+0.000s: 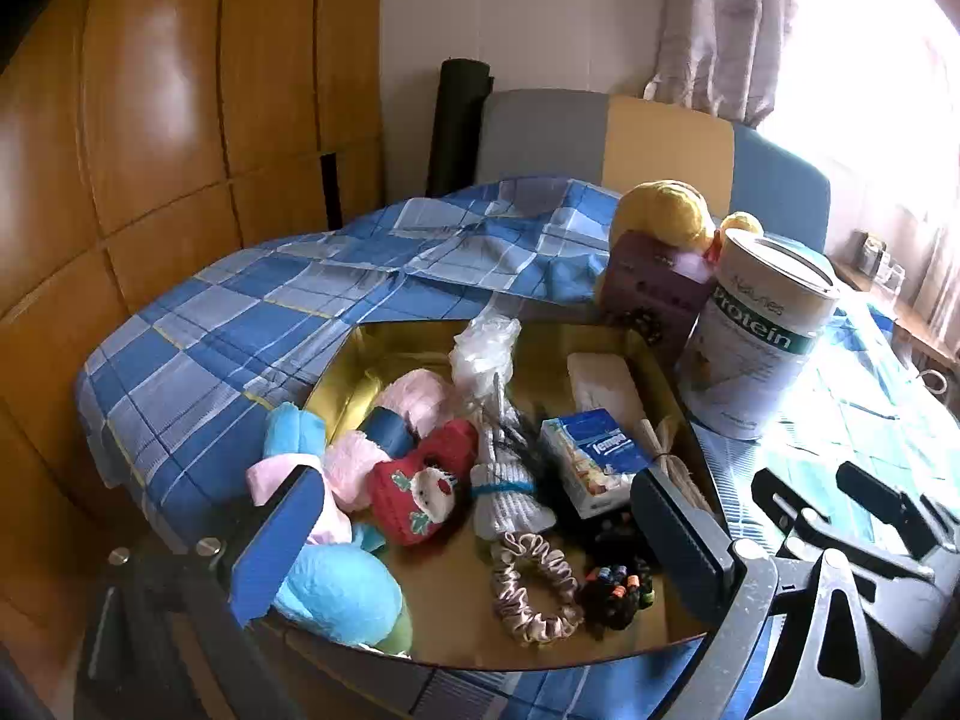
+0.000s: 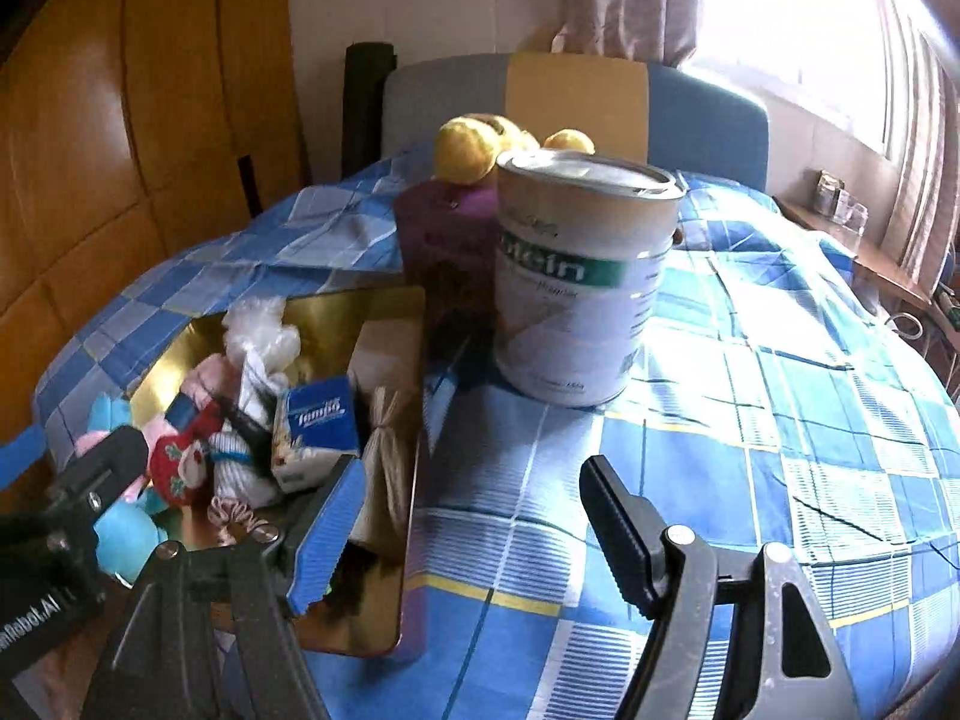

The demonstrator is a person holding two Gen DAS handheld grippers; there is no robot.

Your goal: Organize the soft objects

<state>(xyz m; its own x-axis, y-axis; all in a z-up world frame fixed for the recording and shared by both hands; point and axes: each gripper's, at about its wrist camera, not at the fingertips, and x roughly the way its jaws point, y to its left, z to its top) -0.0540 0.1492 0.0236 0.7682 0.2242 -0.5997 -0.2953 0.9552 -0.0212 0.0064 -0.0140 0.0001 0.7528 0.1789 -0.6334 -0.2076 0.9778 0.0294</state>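
Gold-lined, the tray (image 1: 384, 342) fills the lower middle of our left wrist view, and the soft things lie heaped in it. At lower left the blue plush (image 1: 342, 591) touches the left finger of our left gripper (image 1: 474, 546), whose fingers are spread wide with nothing between them. Right of that, in the centre, sits the red Santa sock (image 1: 420, 489). Just ahead of the gap, near the bottom edge, lies the scrunchie (image 1: 531, 585), flat, a ring with no long axis. Farther right stand the tissue pack (image 1: 591, 462) and, at upper right off the tray, the can (image 1: 759, 330).

Our right gripper (image 2: 474, 534) is also spread and empty, over bare bedspread (image 2: 750, 450), the tray off to its left. We judge the left hand nearer.
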